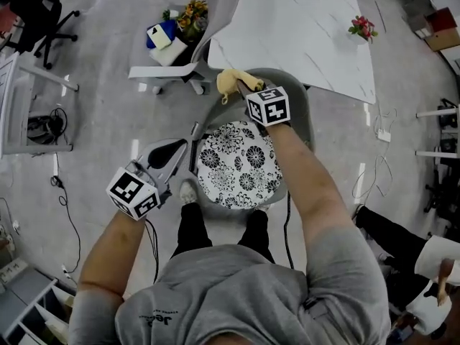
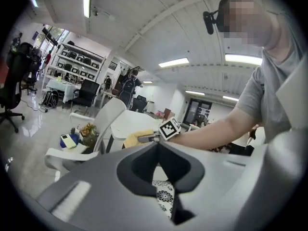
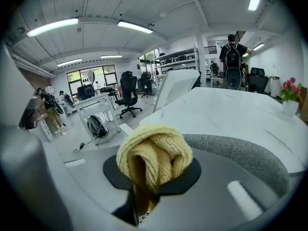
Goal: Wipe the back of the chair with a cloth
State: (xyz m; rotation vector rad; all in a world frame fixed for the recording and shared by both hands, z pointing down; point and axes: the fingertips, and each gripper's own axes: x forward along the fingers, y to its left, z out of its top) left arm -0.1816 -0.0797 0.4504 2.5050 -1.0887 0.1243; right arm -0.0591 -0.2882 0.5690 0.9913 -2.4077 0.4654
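The chair's grey fabric back point(image 1: 300, 95) curves behind a round black-and-white floral seat cushion point(image 1: 237, 165). My right gripper point(image 1: 242, 85) is shut on a bunched yellow cloth point(image 1: 230, 81), held at the left end of the back's top edge. In the right gripper view the cloth point(image 3: 154, 153) fills the jaws, with the grey back point(image 3: 240, 153) just beyond. My left gripper point(image 1: 180, 149) hovers left of the seat with nothing between its jaws, which are shut point(image 2: 159, 163). From there I see the cloth point(image 2: 134, 138) and the cushion point(image 2: 166, 196).
A white marble table point(image 1: 302, 27) stands directly behind the chair, with a pink flower pot point(image 1: 363, 27) on it. A white chair point(image 1: 180, 42) holding flowers and small items stands to the left. Another person point(image 1: 402, 250) is at the lower right. Cables lie on the floor point(image 1: 65, 200).
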